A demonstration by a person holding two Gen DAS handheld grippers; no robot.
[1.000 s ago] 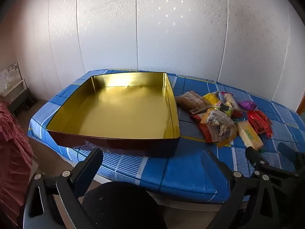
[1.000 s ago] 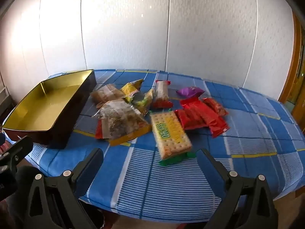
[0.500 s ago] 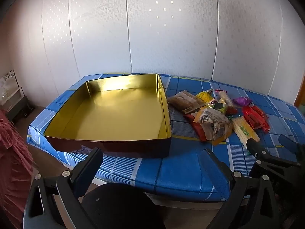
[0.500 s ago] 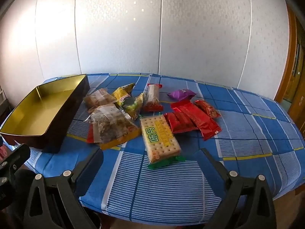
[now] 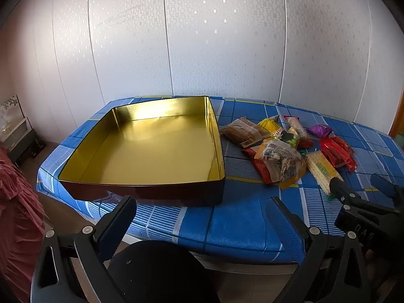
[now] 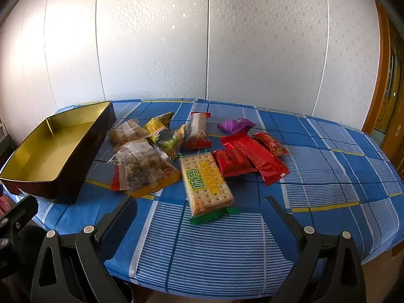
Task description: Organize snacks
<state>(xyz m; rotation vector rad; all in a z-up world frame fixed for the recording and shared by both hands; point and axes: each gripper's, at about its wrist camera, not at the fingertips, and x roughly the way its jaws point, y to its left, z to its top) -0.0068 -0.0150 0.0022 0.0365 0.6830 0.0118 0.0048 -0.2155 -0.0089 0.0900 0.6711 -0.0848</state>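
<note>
Left wrist view first: we hold the left gripper (image 5: 200,213) low at the near edge of the table (image 5: 234,229), its jaws spread wide and holding nothing, the two fingers pointing level across the blue checked cloth. A dark round shape (image 5: 156,272) sits under them, though we cannot tell what it is. Just beyond the fingers stands the tin box (image 5: 149,186), dark outside and gold inside, with nothing in it. To its right the snacks (image 5: 282,149) lie in a loose pile on the cloth, apart from the box. At the right edge of this view we see the right gripper (image 5: 361,189), level with the near end of the pile.

From the right wrist view, the right gripper (image 6: 202,214) hovers over the near table edge, jaws spread wide and empty, aimed at the cracker pack (image 6: 205,183), which lies closest, between the finger lines. Left of it sits a clear bag (image 6: 141,166) over a red-and-yellow wrapper; right of it, red packets (image 6: 250,159). Farther back we see a yellow bag (image 6: 159,126), an upright-lying bar (image 6: 198,130) and a purple packet (image 6: 236,125). White wall panels (image 6: 202,43) stand behind
</note>
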